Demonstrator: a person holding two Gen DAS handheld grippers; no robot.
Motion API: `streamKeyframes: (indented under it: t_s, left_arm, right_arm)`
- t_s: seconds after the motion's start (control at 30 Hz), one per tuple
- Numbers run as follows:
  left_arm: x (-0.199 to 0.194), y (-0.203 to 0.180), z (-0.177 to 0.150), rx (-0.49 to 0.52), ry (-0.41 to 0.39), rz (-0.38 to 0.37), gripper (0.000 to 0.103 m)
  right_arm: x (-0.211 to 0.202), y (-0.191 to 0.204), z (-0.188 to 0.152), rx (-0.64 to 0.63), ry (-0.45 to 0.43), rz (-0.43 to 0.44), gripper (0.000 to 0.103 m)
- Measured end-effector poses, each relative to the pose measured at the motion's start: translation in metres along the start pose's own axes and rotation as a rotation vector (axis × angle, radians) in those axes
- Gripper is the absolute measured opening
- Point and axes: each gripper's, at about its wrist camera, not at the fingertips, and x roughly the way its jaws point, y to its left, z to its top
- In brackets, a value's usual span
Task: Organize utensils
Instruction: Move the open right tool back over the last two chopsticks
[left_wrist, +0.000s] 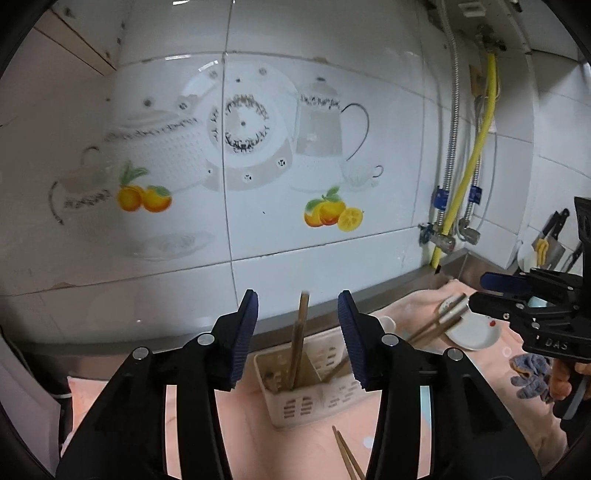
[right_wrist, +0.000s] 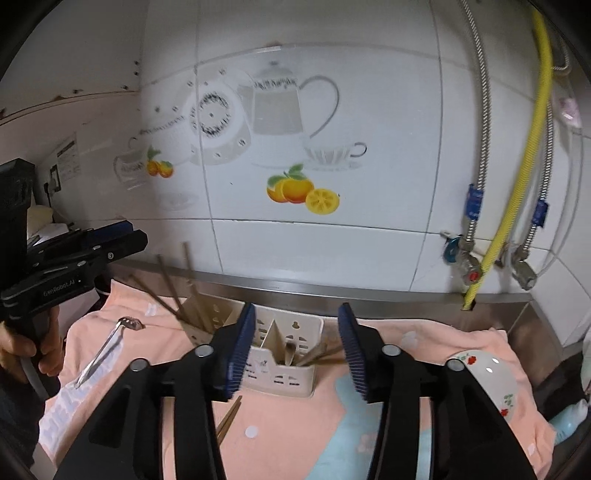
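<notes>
1. The caddy (right_wrist: 284, 354) is cream slotted plastic, boxy and divided, standing on a soft peach cloth (right_wrist: 280, 435) near the steel counter edge.
2. Thin wooden chopsticks (left_wrist: 300, 339) lean inside it; another pair (left_wrist: 347, 458) lies flat on the cloth just before it.
3. A metal spoon (right_wrist: 107, 347) lies to the caddy's left.
4. The left gripper (left_wrist: 298, 332) and right gripper (right_wrist: 297, 347) both hang above the caddy, ribbed blue pads apart, holding nothing.

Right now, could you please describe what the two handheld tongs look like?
Both the left tongs and right tongs are black plastic frames with silver pivot bolts and ribbed dark-blue pads. White lettering marks each body's side; bare hands grip the handles.
</notes>
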Motion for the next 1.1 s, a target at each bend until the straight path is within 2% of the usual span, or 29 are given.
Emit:
streamKeyframes:
  t_s: [0.03,0.1,0.2,0.4,0.5,0.6,0.73,0.83,0.9,1.0,1.1]
  left_arm:
    - [-0.005,0.000,-0.002,-0.004,-0.002,0.000,0.048]
    - [-0.019,0.002,-0.009,-0.017,-0.009,0.004,0.063]
    - [-0.040,0.003,-0.025,-0.029,-0.030,0.021,0.078]
    - [-0.075,0.007,-0.065,-0.038,-0.027,0.065,0.096]
    - [-0.085,0.010,-0.085,-0.046,-0.008,0.088,0.098]
    - [-0.091,0.013,-0.111,-0.060,0.025,0.101,0.098]
    - [-0.095,0.015,-0.139,-0.059,0.061,0.134,0.098]
    - [-0.099,0.017,-0.154,-0.060,0.076,0.165,0.098]
    - [-0.103,0.019,-0.164,-0.068,0.083,0.177,0.098]
    - [-0.106,0.025,-0.176,-0.082,0.095,0.191,0.098]
    - [-0.108,0.030,-0.185,-0.097,0.105,0.196,0.098]
  right_arm:
    - [-0.005,0.003,-0.004,-0.002,-0.003,-0.001,0.051]
    - [-0.014,0.009,-0.015,-0.007,-0.005,-0.003,0.057]
    - [-0.024,0.022,-0.038,-0.013,0.006,0.009,0.064]
    - [-0.029,0.050,-0.092,-0.039,0.060,0.006,0.074]
    - [-0.029,0.063,-0.121,-0.024,0.093,0.010,0.078]
    - [-0.028,0.073,-0.144,-0.012,0.123,0.017,0.079]
    - [-0.023,0.089,-0.176,-0.012,0.161,-0.017,0.079]
    - [-0.017,0.094,-0.196,0.049,0.203,0.018,0.079]
    - [-0.013,0.100,-0.207,0.062,0.222,0.010,0.077]
    - [-0.008,0.107,-0.218,0.090,0.248,0.023,0.067]
    - [-0.002,0.112,-0.225,0.104,0.269,0.015,0.062]
